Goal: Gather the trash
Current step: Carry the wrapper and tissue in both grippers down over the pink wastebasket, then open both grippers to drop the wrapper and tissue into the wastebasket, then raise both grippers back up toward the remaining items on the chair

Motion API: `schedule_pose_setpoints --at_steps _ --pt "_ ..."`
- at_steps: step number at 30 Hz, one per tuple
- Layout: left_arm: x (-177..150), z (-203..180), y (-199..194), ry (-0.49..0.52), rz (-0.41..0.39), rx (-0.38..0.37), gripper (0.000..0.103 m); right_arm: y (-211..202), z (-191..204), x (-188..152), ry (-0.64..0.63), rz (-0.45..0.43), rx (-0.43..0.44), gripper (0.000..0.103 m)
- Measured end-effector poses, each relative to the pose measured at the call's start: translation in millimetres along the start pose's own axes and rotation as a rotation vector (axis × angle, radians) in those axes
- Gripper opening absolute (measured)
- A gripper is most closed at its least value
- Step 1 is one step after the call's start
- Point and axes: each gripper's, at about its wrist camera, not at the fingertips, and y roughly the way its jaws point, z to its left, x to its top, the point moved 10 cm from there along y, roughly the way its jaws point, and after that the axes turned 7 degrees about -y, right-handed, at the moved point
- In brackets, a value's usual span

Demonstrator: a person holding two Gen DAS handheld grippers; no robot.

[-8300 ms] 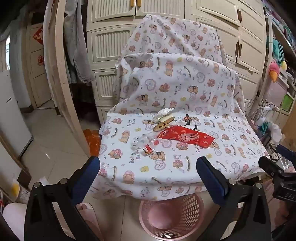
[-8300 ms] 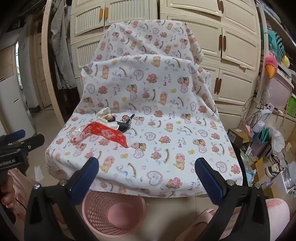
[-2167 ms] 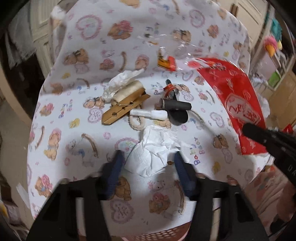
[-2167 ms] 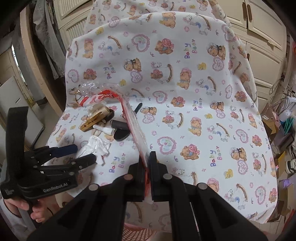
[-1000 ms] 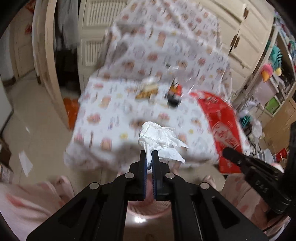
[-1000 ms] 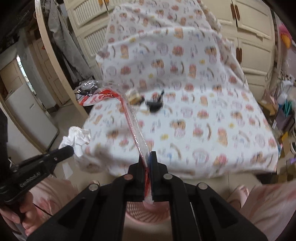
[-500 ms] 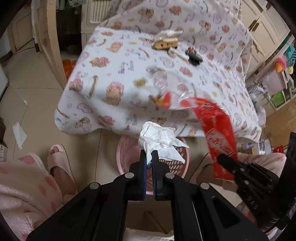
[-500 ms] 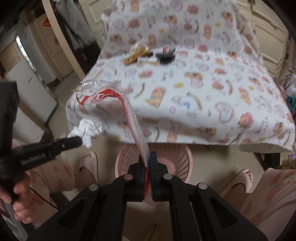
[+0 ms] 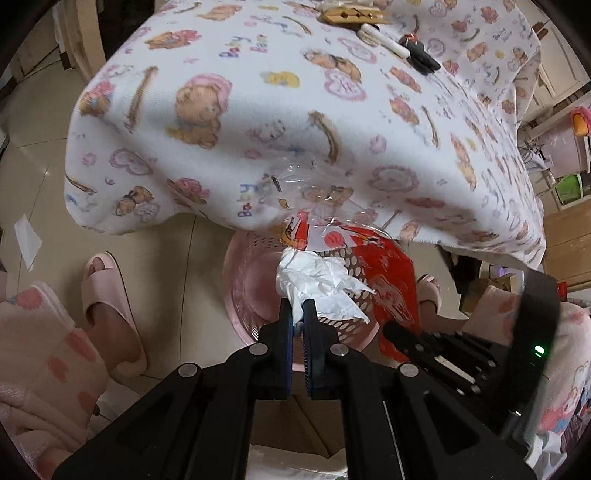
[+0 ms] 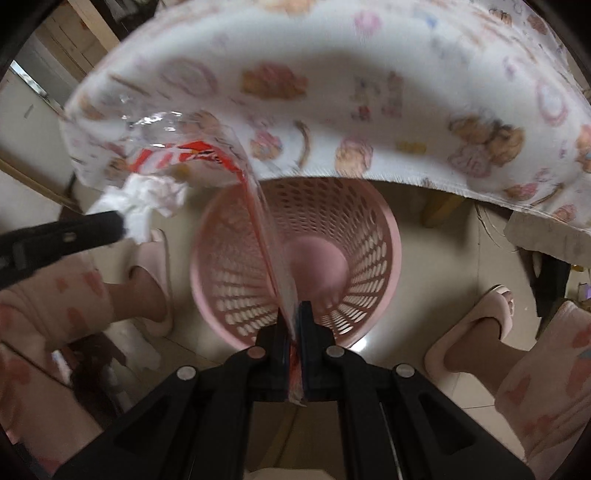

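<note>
Left gripper (image 9: 299,314): black two-finger tool with blue pads, pointing steeply down; jaws closed on a crumpled white paper tissue (image 9: 317,280), pinched at its near end.
Tissue position: it stands out past the jaw tips, over the near rim of the round pink plastic mesh basket (image 9: 251,280) on the floor; in the right wrist view the tissue (image 10: 144,199) hangs left of the basket, just outside its rim.
Right gripper (image 10: 294,317): same black tool, also pointing down; jaws pressed together on the near edge of a red and clear plastic wrapper (image 10: 258,221).
Wrapper position: from the jaws it rises as a thin sheet, seen edge-on, across the basket's opening, and its clear far end curls left towards the tissue. In the left wrist view the wrapper (image 9: 384,266) lies just right of the tissue, touching or overlapping it, above the basket.
Basket: pink mesh walls (image 10: 354,229), solid pink bottom; it stands on the pale tiled floor (image 9: 184,251) just under the near edge of the counter.
Counter: draped in a white cloth printed with bears and hearts (image 9: 258,110); at its far side lie a wooden clothes peg (image 9: 354,15), a small white tube (image 9: 384,40) and a black item (image 9: 421,57).
Person: feet in pink slippers (image 10: 476,332) either side of the basket, pink patterned trouser legs (image 9: 40,350).
</note>
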Motion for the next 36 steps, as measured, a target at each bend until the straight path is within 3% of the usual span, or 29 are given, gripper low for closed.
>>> schedule_pose_setpoints --at_steps 7,9,10,12,13,16,21,28,32,36 --pt "-6.4 -8.6 19.9 -0.006 0.074 -0.045 0.004 12.2 -8.0 2.4 0.020 -0.001 0.013 0.004" --pt "-8.2 -9.3 24.9 0.004 0.082 -0.023 0.005 12.4 -5.5 5.7 0.010 0.001 0.005 0.006" --pt "-8.7 -8.5 25.6 0.007 0.082 -0.011 0.010 12.8 -5.7 6.9 0.008 0.000 0.008 0.013" --pt "-9.7 -7.5 26.5 -0.003 0.085 -0.008 0.030 12.6 -7.3 9.0 0.020 -0.010 0.015 0.036" --pt "-9.4 -5.7 24.7 -0.012 0.078 -0.007 0.032 11.6 -9.7 9.6 0.029 -0.020 0.009 0.048" --pt "-6.7 -4.4 16.7 -0.022 0.050 -0.002 0.036 9.8 -14.7 11.7 0.055 -0.026 0.008 0.049" --pt "2.1 -1.0 -5.0 -0.021 -0.029 0.021 0.048 1.3 -24.4 17.2 0.091 -0.058 -0.020 0.057" --pt "19.7 3.4 -44.9 0.018 -0.192 0.056 0.057 -41.1 -21.9 31.7 0.025 -0.209 -0.112 0.075" --pt "30.6 -0.9 -76.9 0.048 -0.326 0.059 0.058 -69.3 -16.8 38.4 0.004 -0.301 -0.126 0.083" --pt "39.2 -0.5 -107.9 0.092 -0.466 0.094 0.070 -96.0 -18.2 39.2 -0.037 -0.385 -0.176 0.089"
